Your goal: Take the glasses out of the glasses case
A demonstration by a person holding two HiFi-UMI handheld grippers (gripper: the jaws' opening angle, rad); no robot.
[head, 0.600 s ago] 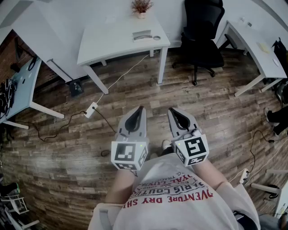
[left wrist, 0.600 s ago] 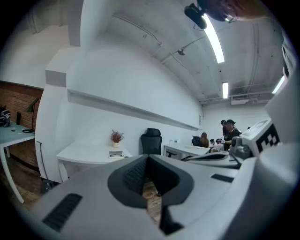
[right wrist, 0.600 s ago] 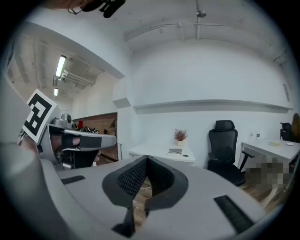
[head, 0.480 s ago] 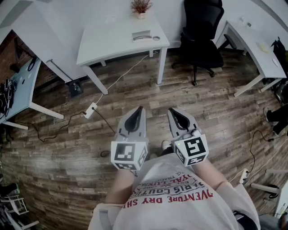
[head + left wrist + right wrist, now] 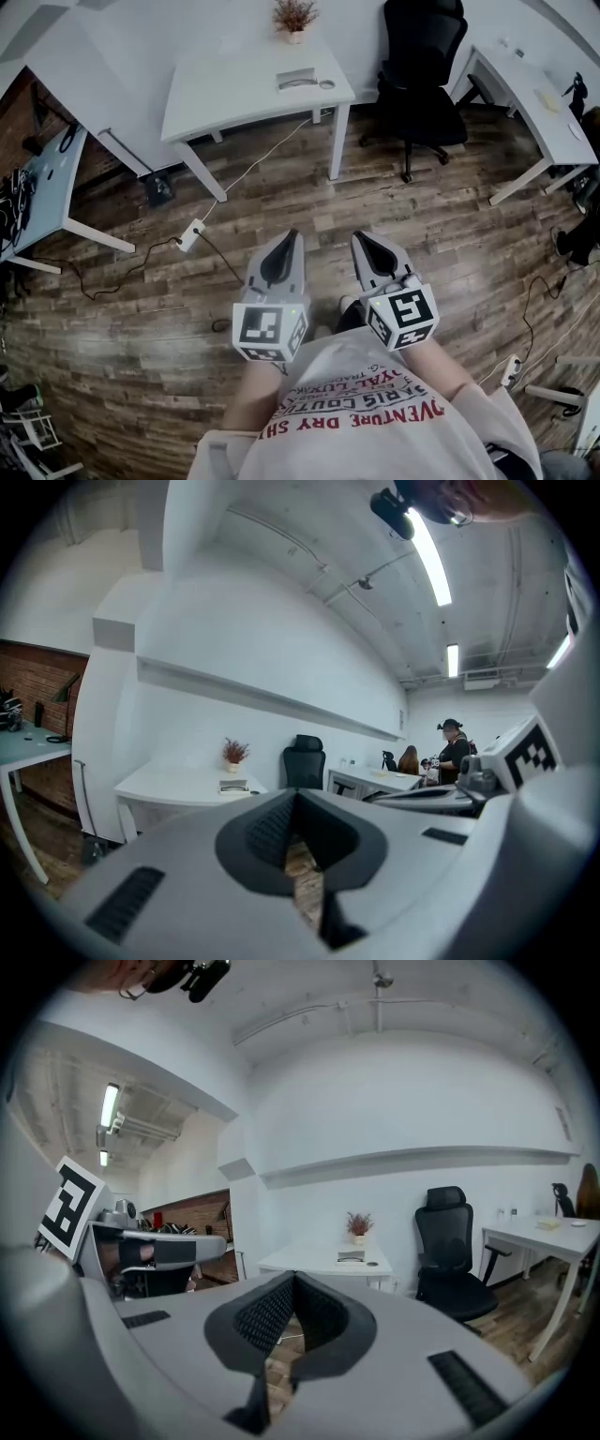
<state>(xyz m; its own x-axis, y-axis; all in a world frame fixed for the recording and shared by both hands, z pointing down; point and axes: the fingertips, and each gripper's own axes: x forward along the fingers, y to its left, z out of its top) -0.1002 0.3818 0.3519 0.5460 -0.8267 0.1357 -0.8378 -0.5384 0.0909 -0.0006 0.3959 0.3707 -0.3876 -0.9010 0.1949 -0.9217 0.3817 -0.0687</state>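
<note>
Left gripper (image 5: pixel 292 240) and right gripper (image 5: pixel 359 240) sit low centre, jaws together, empty. Walk squarely toward the upper-centre table (image 5: pixel 216 98) and the likely glasses case (image 5: pixel 296 78) before opening.

Left gripper (image 5: pixel 292 236) closed, right gripper (image 5: pixel 359 236) closed, held side by side

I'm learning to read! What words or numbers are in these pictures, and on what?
"VENTURE DRY SH": red print on the person's T-shirt, upside down in the head view, cut off at both ends.
Other T-shirt lines: too blurred to read.
Left marker cube, right marker cube: black square patterns, not words.
</note>
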